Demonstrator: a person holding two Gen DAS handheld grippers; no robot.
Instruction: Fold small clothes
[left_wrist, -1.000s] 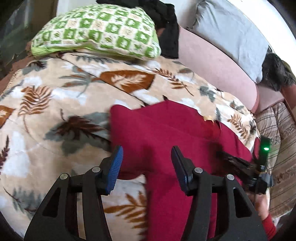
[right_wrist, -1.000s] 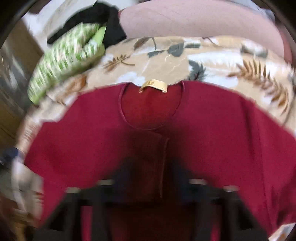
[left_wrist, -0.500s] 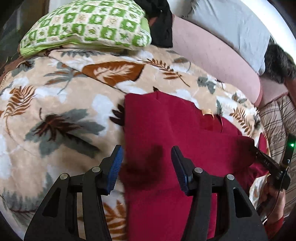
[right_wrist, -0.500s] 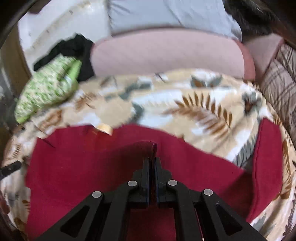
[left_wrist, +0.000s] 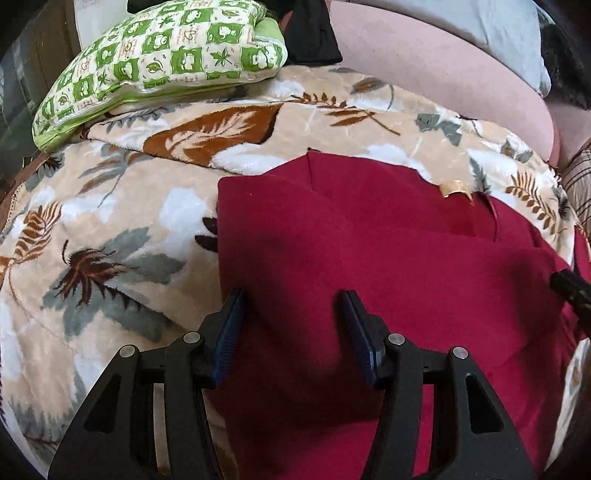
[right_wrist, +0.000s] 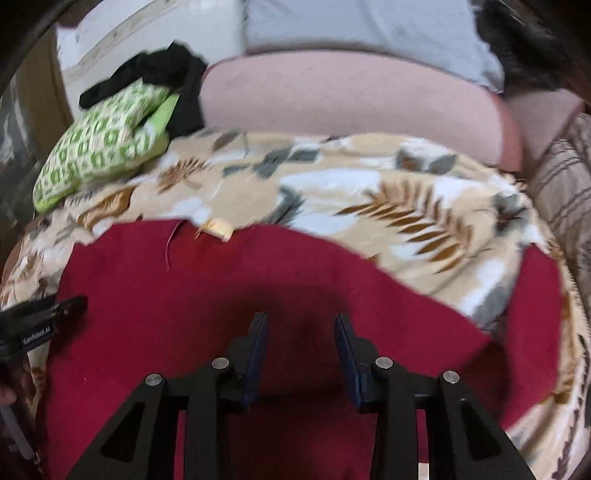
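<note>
Red garment (left_wrist: 388, 258) spread flat on leaf-print blanket (left_wrist: 110, 221), collar toward its far edge; soft, light, limp, likely to sag; best pinched at hem corners; left gripper (left_wrist: 293, 332) and right gripper (right_wrist: 299, 349) both spread, holding nothing.

We are seeing a leaf-print blanket (left_wrist: 110, 229) covering the bed, with a red garment (left_wrist: 369, 258) and a green checked pillow (left_wrist: 159, 55) lying on it.
</note>
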